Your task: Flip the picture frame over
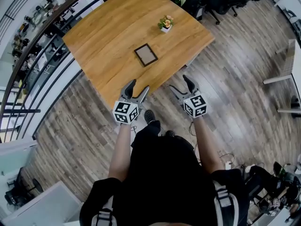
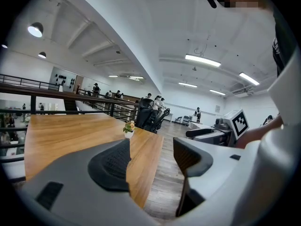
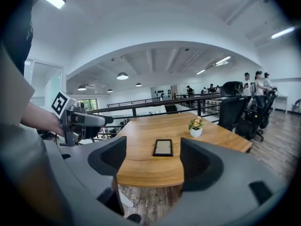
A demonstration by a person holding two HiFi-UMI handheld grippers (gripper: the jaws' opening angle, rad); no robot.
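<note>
From the head view, the picture frame lies flat near the middle of the wooden table, with a small potted flower further in towards the table's far side. The person stands off the table's near corner. The left gripper is just over the table's near edge and the right gripper is beyond that edge, over the floor, so both are well short of the frame. In the left gripper view the jaws are spread wide with nothing between them. They look past the table's corner, with the potted flower in line and the frame out of sight. In the right gripper view the jaws are also spread wide and empty, and the frame sits squarely in the gap on the table beyond. My read is that this is the approach, with nothing touched yet. To do it well, bring the right gripper in low over the table and take one long edge of the frame. Pinch it firmly and tip it over on the opposite edge. The left gripper can steady that far edge so the frame doesn't skate across the table.
</note>
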